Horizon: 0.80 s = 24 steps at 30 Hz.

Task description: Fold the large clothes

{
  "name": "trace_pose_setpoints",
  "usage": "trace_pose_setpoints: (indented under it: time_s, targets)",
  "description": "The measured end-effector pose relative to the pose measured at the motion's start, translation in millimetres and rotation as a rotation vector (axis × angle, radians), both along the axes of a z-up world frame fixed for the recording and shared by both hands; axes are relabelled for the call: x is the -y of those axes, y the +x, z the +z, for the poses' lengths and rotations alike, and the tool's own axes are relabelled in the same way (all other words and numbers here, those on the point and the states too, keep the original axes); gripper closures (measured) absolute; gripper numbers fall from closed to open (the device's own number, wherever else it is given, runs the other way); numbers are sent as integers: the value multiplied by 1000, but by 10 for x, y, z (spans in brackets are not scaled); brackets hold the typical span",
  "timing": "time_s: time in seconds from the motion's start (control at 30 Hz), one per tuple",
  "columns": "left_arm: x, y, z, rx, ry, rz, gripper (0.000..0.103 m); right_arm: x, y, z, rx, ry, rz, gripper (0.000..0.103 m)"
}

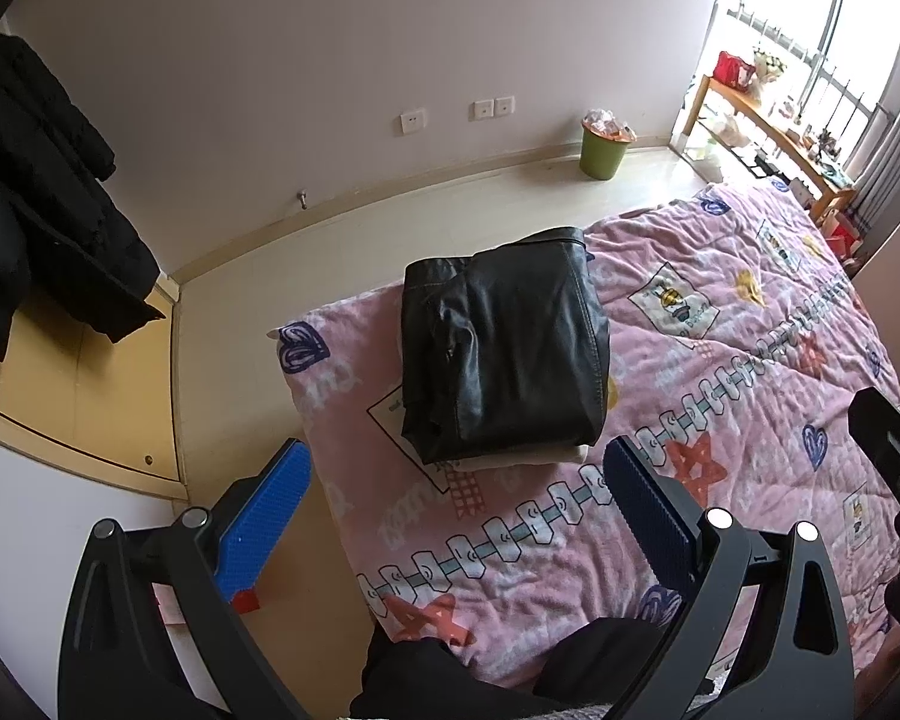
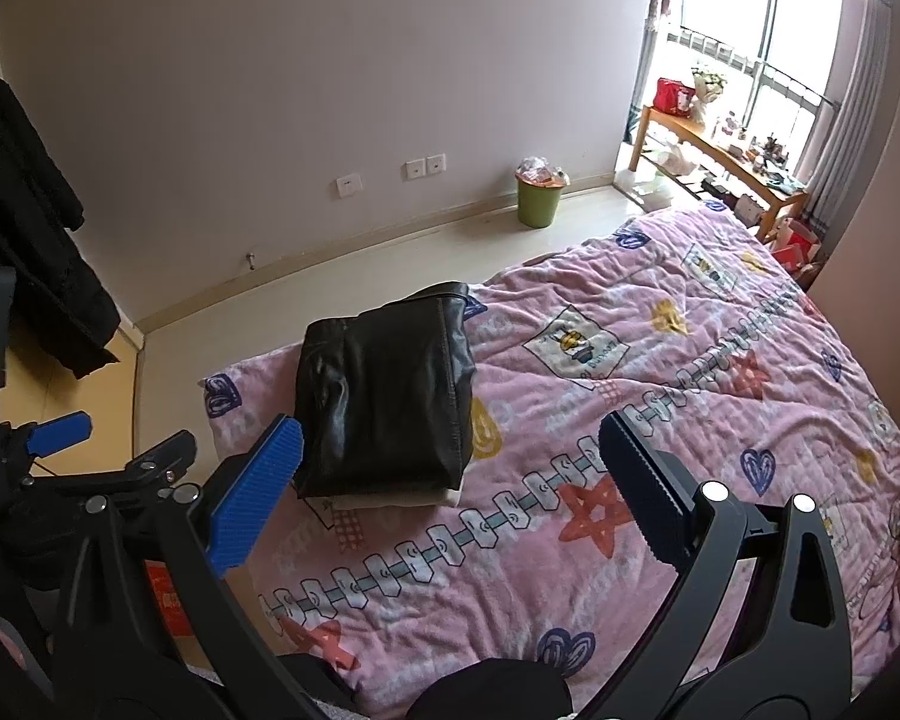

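On quilt (image 1: 720,396): folded black jacket (image 1: 504,348) | cream garment (image 1: 546,456) underneath, mostly hidden

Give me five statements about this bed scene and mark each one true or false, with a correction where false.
1. The black leather garment lies folded on the pink quilt. True.
2. The left gripper is shut on the garment. False: it is open and holds nothing, apart from the garment.
3. A light-coloured folded item shows under the black garment. True.
4. The green bin stands on the bed. False: it stands on the floor by the wall.
5. The right gripper holds a corner of the quilt. False: it is open above the quilt with nothing between its fingers.
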<state>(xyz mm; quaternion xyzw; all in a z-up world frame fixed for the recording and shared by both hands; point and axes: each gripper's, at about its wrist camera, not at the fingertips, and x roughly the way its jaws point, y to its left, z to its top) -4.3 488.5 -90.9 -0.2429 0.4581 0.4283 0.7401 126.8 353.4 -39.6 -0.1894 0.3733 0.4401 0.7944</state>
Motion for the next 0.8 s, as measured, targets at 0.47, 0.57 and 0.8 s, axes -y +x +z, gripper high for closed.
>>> trace_pose_setpoints:
  time_s: [0.47, 0.57, 0.8]
  targets:
    - [47, -10, 53, 18, 5, -16, 8, 51, 22, -8, -20, 1, -24, 6]
    - [54, -4, 76, 20, 12, -21, 8, 63, 24, 3, -19, 0, -28, 6]
    - [59, -18, 113, 20, 17, -23, 8, 71, 19, 11, -19, 2, -22, 6]
